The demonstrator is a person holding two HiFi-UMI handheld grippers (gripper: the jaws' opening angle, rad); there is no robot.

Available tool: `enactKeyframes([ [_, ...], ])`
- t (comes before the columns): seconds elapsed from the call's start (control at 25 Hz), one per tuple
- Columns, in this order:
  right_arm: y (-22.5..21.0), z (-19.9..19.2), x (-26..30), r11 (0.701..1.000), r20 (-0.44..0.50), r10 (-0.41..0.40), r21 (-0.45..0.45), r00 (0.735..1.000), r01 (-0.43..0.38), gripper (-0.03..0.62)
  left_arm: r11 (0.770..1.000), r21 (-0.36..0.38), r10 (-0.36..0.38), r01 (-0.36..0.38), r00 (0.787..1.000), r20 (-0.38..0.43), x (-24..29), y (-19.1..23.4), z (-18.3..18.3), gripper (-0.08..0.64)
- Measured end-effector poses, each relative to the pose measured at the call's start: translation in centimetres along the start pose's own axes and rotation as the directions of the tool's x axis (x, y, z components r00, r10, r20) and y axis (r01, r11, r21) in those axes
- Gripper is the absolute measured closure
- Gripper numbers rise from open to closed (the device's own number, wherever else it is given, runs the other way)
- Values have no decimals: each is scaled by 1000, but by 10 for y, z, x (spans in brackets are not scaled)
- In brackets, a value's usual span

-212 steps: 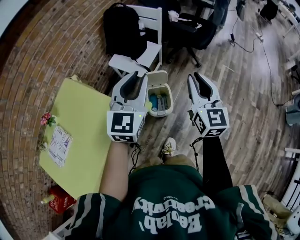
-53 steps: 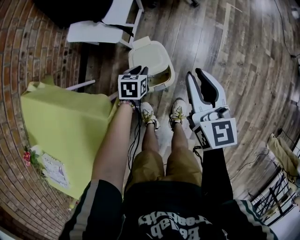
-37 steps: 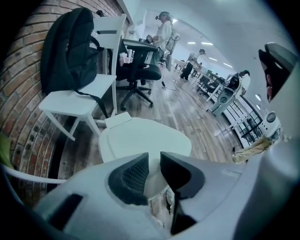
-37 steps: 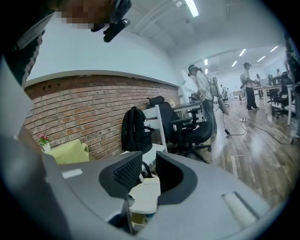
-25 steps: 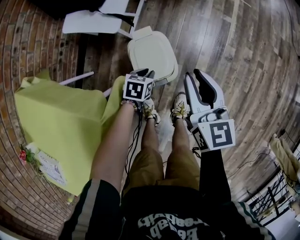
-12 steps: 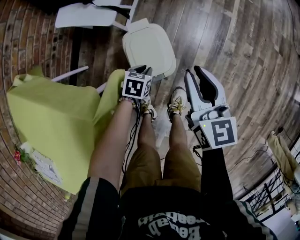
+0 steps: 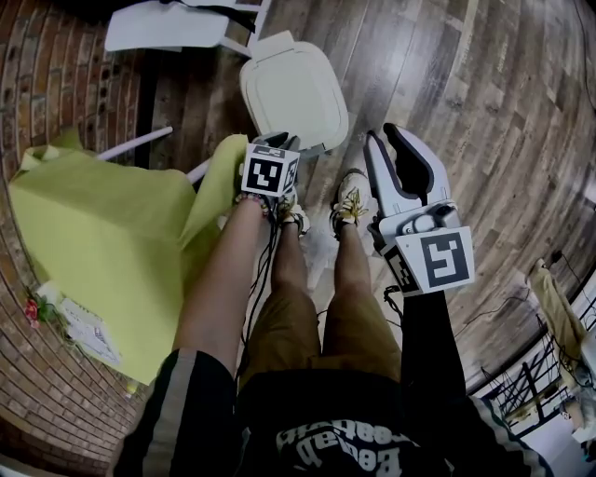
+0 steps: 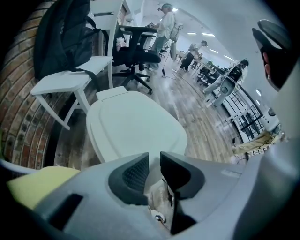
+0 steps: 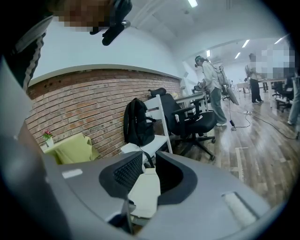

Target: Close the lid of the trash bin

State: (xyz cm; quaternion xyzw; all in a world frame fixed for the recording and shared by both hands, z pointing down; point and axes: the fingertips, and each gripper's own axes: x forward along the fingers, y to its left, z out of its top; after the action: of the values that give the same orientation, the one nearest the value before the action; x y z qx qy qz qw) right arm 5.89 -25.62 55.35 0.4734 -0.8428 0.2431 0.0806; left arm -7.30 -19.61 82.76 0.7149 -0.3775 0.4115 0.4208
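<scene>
Closest, the left gripper point(image 8: 154, 161) points steeply down, jaws a small gap apart, nothing between them; the right gripper point(image 9: 149, 161) beside it is also slightly open and empty. Just beyond the left one the trash bin point(image 7: 298, 93) stands on the floor point(image 7: 419, 74), before a white chair point(image 7: 168, 28), and its lid point(image 8: 136, 126) seems to lie flat. I think a light press on the lid's front edge is enough, without pushing the bin away.

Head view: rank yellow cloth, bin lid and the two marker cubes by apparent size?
1. Yellow cloth
2. Bin lid
3. Right cube and left cube: the right looks bigger, but it sits nearer the camera, so I won't rank them. Both look smaller than the lid.
</scene>
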Motion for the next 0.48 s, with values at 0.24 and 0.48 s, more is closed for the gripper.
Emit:
enactKeyframes([
  [0.24,-5,-9,0,1000,-31,-3,2,1000,3,491,1000,-28,-5,5,1000,-14,7,3,-6,476],
  [0.48,-1,-9,5,1000,-31,14,9,999,-14,492,1000,-12,1,-1,999,-37,10,4,-10,477],
])
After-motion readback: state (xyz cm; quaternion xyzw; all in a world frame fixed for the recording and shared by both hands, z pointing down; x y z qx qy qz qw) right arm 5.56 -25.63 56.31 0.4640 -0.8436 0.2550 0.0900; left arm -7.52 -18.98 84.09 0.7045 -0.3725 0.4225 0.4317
